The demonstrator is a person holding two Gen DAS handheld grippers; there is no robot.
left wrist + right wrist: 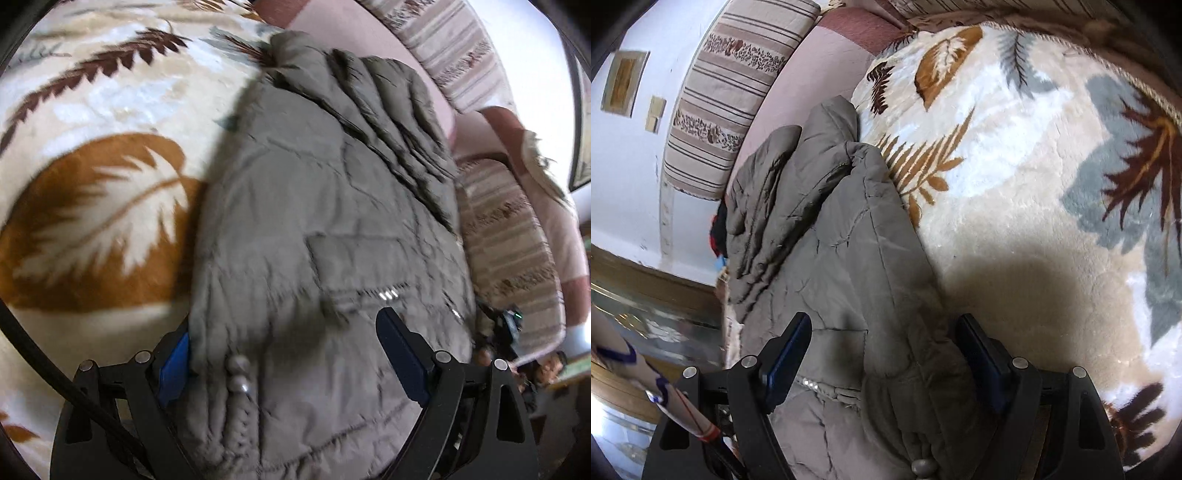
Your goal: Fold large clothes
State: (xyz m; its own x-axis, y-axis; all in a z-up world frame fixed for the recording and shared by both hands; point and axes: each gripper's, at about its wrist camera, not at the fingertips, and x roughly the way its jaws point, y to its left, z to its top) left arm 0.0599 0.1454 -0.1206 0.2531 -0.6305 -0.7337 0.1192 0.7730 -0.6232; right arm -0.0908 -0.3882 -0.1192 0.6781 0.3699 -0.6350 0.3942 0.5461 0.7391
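1. A grey-brown padded jacket (325, 221) is lying on a plush blanket (92, 229) with a leaf pattern, folded into a long, narrow bundle.
2. In the left wrist view the jacket is running along the blanket's right edge, with a pink cushion (343, 33) showing past its far end.
3. One sleeve (391, 122) is lying across the far part of the jacket, its quilted ridges facing up.
4. The left gripper (284, 354) is hanging over the near end of the jacket with its blue-padded fingers (400, 354) spread wide; the cloth is sitting between them, but neither pad is plainly pressing on it.
5. A ribbed cuff or hem with small round snaps (238, 373) is lying just inside the left gripper's left finger.
6. The right gripper (882, 354) is likewise standing over the jacket's near end, fingers (790, 350) spread apart, with a thick fold of the cloth bulging up between them.
7. In the right wrist view the jacket is lying along the blanket's left edge, and a striped bolster (731, 92) is sitting beyond it against a white wall (624, 177).
8. A sleeve of the person (635, 373), with a dark band, is showing at the lower left of the right wrist view.
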